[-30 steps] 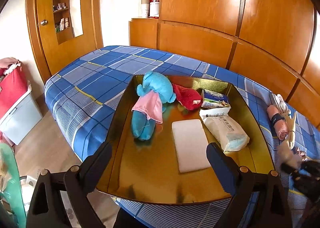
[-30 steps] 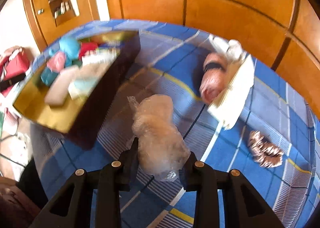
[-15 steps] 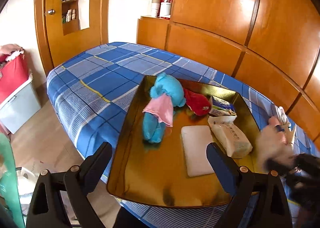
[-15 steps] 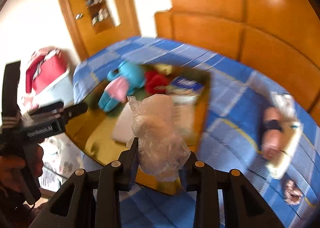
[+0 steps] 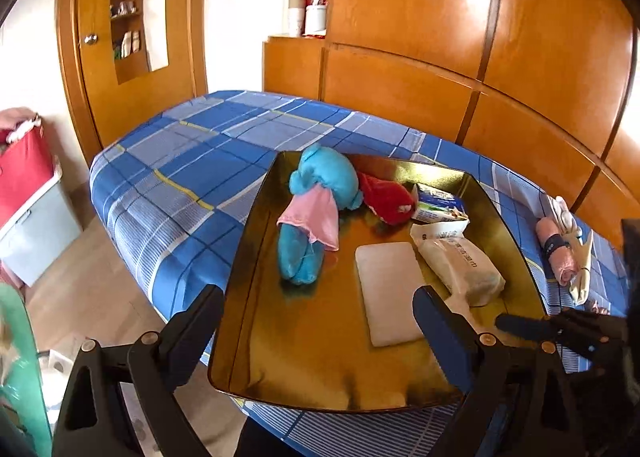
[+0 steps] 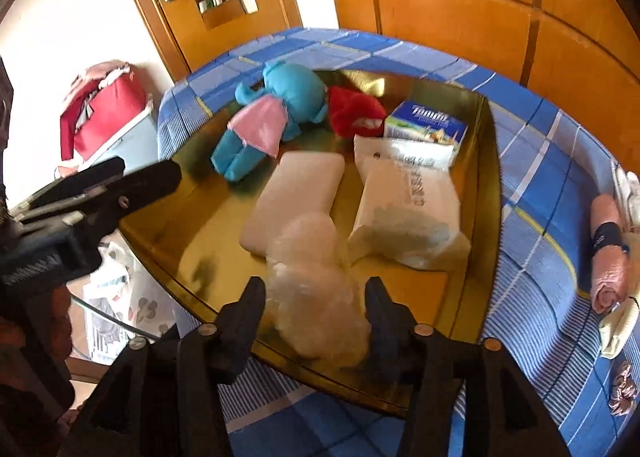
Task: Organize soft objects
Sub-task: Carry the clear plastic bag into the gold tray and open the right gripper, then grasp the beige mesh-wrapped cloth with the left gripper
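A gold tray point(image 5: 256, 241) point(image 6: 486, 161) lies on the blue plaid bed. It holds a blue plush toy point(image 5: 316, 201) point(image 6: 280, 109), a red plush point(image 5: 386, 197) point(image 6: 354, 111), a tissue box point(image 5: 438, 207) point(image 6: 426, 125), a white wipes pack point(image 5: 460, 263) point(image 6: 404, 209) and a white pad point(image 5: 390, 289) point(image 6: 298, 191). My right gripper point(image 6: 316, 297) is shut on a clear plastic bag bundle point(image 6: 316, 289), held over the tray's near edge. My left gripper point(image 5: 320, 317) is open and empty in front of the tray.
A rolled pink towel with a dark band point(image 5: 558, 253) point(image 6: 608, 253) and a cream cloth point(image 6: 618, 325) lie on the bed right of the tray. A brown scrunchie point(image 6: 624, 393) lies nearer. A red bag point(image 6: 104, 109) stands on the floor at left. Wooden wardrobes stand behind the bed.
My right gripper has carried the plastic bag bundle from the bed on the right to above the tray's near edge. My left gripper has drawn back a little and stays open.
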### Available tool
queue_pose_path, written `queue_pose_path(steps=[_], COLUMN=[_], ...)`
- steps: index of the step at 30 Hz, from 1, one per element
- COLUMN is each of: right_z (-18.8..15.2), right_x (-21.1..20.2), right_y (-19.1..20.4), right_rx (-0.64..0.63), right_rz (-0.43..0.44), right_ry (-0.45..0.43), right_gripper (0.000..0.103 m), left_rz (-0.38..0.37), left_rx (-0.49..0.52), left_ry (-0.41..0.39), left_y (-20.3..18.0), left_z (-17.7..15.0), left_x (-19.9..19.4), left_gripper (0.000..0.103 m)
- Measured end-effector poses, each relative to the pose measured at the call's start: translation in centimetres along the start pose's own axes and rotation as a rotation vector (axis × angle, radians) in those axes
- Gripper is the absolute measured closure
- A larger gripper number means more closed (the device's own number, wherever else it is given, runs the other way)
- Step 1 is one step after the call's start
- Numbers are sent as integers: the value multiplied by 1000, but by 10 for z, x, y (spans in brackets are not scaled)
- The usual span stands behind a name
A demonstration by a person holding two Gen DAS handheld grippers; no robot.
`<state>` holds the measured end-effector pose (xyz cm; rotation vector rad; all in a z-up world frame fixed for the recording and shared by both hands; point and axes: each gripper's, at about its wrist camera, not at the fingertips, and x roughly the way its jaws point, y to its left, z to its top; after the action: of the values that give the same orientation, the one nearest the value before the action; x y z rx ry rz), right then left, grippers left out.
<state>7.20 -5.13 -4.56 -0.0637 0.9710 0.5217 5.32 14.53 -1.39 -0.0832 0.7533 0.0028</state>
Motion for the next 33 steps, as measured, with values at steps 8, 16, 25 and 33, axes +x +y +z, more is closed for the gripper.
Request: queue_pose_path(steps=[8,16,25,33], right_z=[0,-14,-41,-76], right_x=[-40,-84,-130,-151], right_y=[-13,-67,-152,-220], right_rx=[5,103,279,456], right_rz=[-26,-123,-282,-431], right_ry=[-89,-156,-186,-227], right_gripper=[38,38,38,38], left_rz=[-9,-13,-39,-87], left_rx=[22,71,113,188], left_ry=[-15,-20,-22,-40], left_y=[-6,-22,-41,-73], left_z=[1,1,3,10], left_x=[-8,-12,-15,-22], left_gripper=[7,7,7,7])
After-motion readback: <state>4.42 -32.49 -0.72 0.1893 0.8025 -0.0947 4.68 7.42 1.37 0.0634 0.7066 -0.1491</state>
